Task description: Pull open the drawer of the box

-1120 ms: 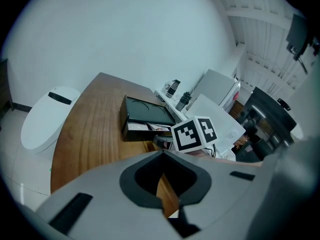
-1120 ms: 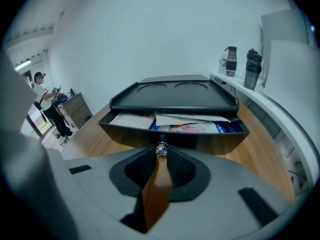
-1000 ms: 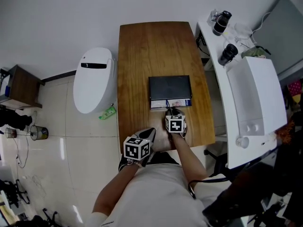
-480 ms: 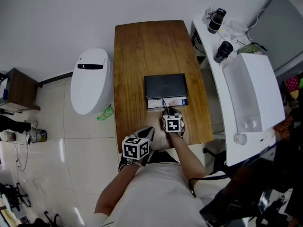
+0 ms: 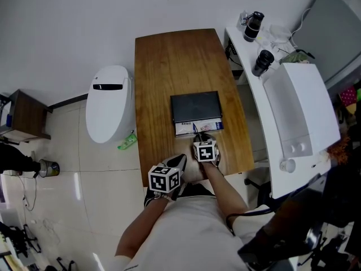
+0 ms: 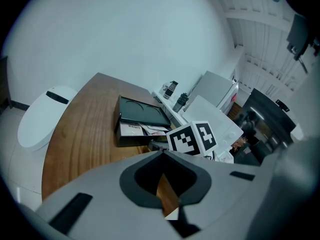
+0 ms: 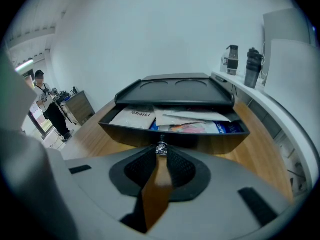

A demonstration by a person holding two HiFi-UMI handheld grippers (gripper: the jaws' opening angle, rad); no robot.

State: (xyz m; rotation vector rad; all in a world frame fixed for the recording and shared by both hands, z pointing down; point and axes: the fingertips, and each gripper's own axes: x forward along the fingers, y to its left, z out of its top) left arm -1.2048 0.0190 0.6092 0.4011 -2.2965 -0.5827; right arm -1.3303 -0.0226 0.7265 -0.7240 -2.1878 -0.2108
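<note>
Right gripper view: right tongs (image 7: 160, 156) pinch drawer knob (image 7: 161, 148).

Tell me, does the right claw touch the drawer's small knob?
Touching. The right gripper view shows the right claw pinched shut on the metal knob at the drawer front.

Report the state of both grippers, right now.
Left gripper: shut, nothing between its jaws.
Right gripper: shut on the drawer knob.
</note>
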